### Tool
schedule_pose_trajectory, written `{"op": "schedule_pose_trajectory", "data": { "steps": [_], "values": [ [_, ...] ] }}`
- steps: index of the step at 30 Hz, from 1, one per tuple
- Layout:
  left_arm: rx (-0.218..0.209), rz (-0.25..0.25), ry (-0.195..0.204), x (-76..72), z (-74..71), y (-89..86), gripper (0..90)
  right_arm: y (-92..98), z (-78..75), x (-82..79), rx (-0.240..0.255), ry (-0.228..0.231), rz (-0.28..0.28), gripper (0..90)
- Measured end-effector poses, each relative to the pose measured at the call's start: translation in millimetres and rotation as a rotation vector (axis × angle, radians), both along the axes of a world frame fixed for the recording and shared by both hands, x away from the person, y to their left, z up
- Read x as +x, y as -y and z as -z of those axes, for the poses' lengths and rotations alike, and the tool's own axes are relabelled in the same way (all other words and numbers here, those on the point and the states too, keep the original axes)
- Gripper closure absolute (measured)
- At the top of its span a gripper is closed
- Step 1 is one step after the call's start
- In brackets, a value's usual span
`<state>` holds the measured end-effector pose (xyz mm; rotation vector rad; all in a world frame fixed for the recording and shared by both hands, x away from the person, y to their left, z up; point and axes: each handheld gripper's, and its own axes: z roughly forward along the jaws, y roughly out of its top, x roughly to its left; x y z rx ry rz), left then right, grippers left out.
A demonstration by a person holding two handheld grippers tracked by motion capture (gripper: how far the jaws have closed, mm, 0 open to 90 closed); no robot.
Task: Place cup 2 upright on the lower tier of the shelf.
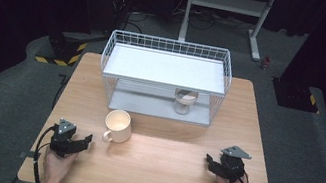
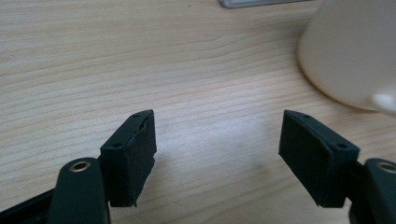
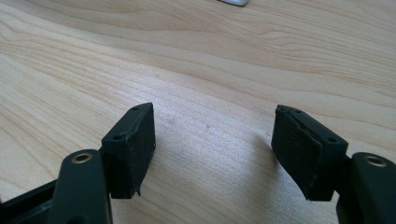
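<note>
We hold the left gripper (image 1: 87, 140) low at the lower left of the high view, jaws spread wide with nothing between them, and the cream mug (image 1: 118, 125) stands upright on the wooden table (image 1: 162, 172) just up and to the right of it, its handle turned toward that gripper. In the left gripper view the mug (image 2: 350, 51) fills the upper right corner, off to one side of the open jaws and not between them, so our line of approach looks skewed. If we push straight ahead from here, one jaw would likely clip the mug's wall or handle and shove it sideways, or tip it toward the wire rack (image 1: 165, 74) behind it. A grip on the round glazed wall could also slip. The right gripper (image 1: 209, 160) rests at the lower right, equally wide open and holding nothing, well apart from the mug and too far away to steady it.
</note>
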<state>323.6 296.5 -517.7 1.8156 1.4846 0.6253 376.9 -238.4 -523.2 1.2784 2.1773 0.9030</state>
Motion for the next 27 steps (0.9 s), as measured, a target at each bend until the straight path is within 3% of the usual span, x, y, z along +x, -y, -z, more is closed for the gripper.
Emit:
{"op": "schedule_pose_trajectory", "data": {
  "steps": [2, 6, 10, 16, 27],
  "values": [
    [-0.023, 0.034, 0.002, -5.9, -2.9, 1.0, 28.0, 0.0, 0.0, 0.0, 0.005, -0.007, 0.005, 30.7],
    [-0.020, 0.053, -0.002, -12.5, -4.7, 4.0, 28.5, -0.1, 0.0, 0.0, 0.004, -0.006, 0.005, 30.7],
    [-0.043, 0.087, 0.019, -25.1, -8.9, 8.2, 28.7, 0.9, 0.0, 1.2, 0.018, -0.017, 0.007, 30.6],
    [-0.069, 0.103, 0.025, -31.6, -10.3, 15.8, 28.8, 1.3, 0.2, 1.6, 0.019, -0.017, 0.006, 30.6],
    [-0.072, 0.158, 0.033, -37.5, -19.5, 32.8, 30.5, 1.5, 0.2, 1.8, 0.024, -0.021, 0.007, 30.6]
  ]
}}
